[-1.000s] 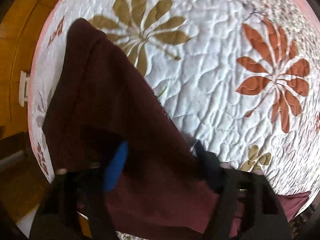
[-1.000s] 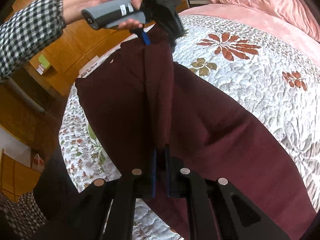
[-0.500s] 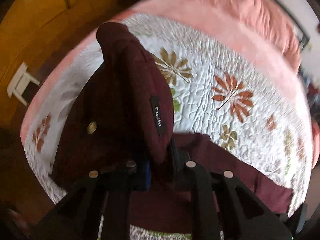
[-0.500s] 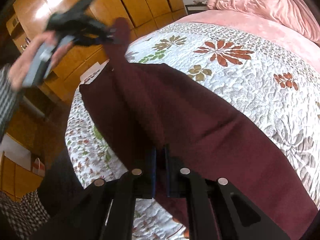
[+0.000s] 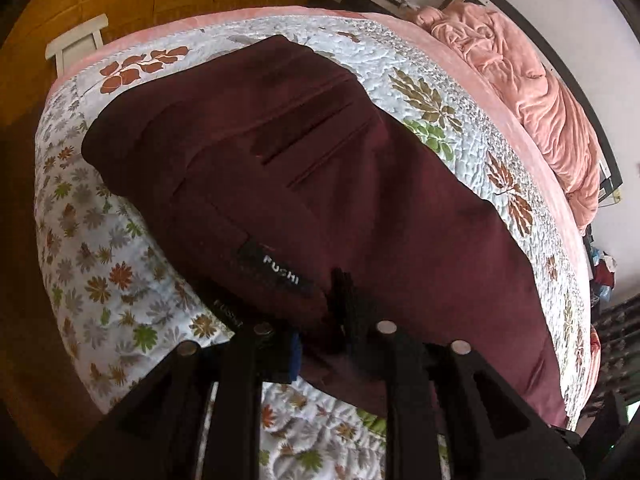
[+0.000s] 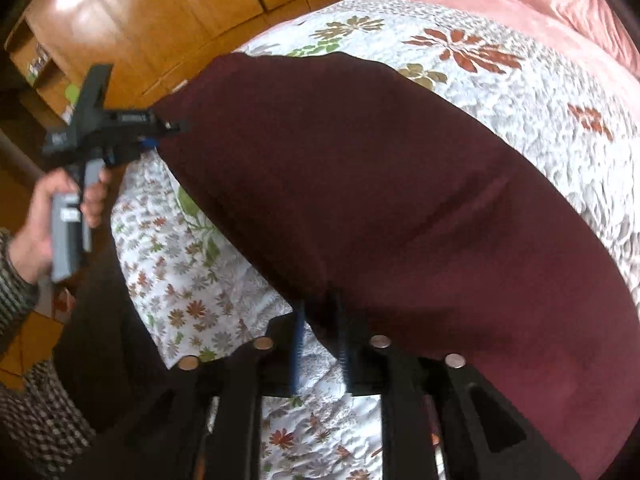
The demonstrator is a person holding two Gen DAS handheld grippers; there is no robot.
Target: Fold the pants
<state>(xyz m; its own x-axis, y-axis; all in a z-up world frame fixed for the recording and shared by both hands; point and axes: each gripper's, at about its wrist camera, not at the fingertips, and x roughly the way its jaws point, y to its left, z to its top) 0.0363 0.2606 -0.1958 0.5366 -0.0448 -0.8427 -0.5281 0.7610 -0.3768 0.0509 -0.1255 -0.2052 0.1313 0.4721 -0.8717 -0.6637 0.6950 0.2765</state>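
Note:
Dark maroon pants (image 5: 320,180) lie folded on the floral quilt (image 5: 112,260), with the "FUSHI" waistband label (image 5: 280,274) facing up near my left gripper (image 5: 318,328). The waistband edge fills the gap between its jaws, which are starting to open. In the right wrist view the left gripper (image 6: 168,132) clamps the far left corner of the pants (image 6: 360,180), held by a hand (image 6: 40,216). My right gripper (image 6: 322,332) is at the near edge of the cloth. Its jaws are opening, and quilt shows between the blue pads while the hem rests at their tips.
The quilt (image 6: 180,280) ends at the bed's rounded corner on the left. A crumpled pink blanket (image 5: 540,92) lies at the far right. A wooden wardrobe (image 6: 160,20) stands beyond the bed. A small white stool (image 5: 76,42) stands on the floor.
The left gripper carried the waist end across and down, so the pants now lie folded on the quilt. The right gripper's pads, shut on the cloth before, have parted.

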